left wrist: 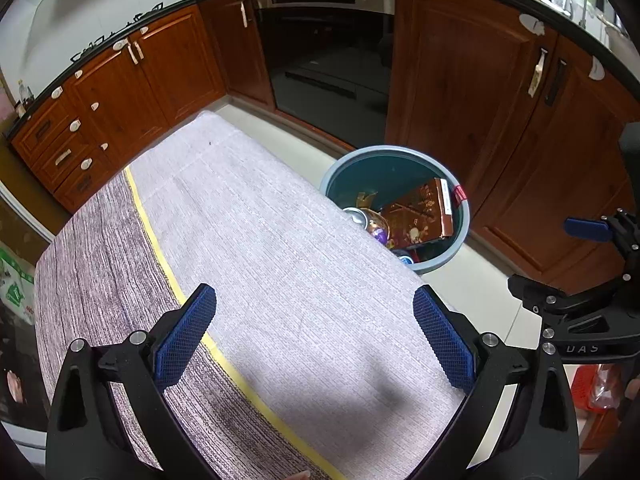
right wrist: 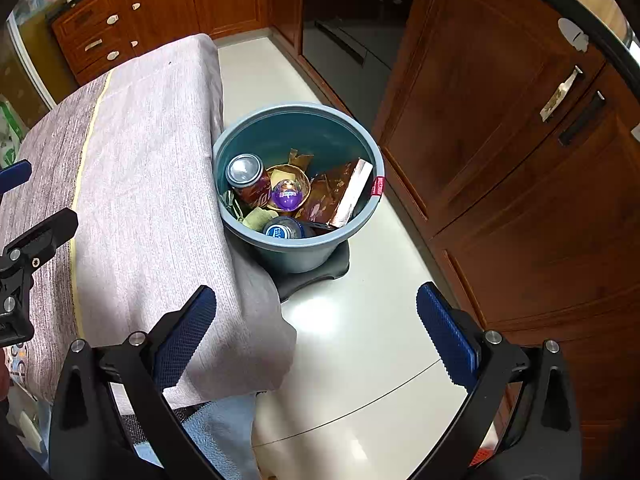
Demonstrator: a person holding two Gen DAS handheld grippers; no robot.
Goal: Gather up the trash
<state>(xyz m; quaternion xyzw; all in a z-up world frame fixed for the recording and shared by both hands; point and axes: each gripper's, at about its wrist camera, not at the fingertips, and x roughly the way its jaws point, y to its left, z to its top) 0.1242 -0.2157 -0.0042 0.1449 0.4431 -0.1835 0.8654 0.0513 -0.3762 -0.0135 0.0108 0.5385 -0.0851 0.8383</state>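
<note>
A blue-grey trash bin (right wrist: 298, 118) stands on the floor against the table's right side; it also shows in the left wrist view (left wrist: 390, 152). Inside lie a soda can (right wrist: 249, 178), a purple egg-shaped toy (right wrist: 286, 198) in a gold shell, a brown box (right wrist: 340, 194) and a bottle (right wrist: 282, 230). My left gripper (left wrist: 314, 330) is open and empty above the cloth-covered table (left wrist: 256, 248). My right gripper (right wrist: 316, 328) is open and empty, over the table's corner and the floor, short of the bin.
The table cloth (right wrist: 152, 168) hangs over the table edge beside the bin. Wooden cabinets (right wrist: 500, 140) and a dark oven (left wrist: 328, 60) line the walls. The right gripper's body (left wrist: 580, 300) shows at the left view's right edge. A red item (left wrist: 592, 390) lies low at right.
</note>
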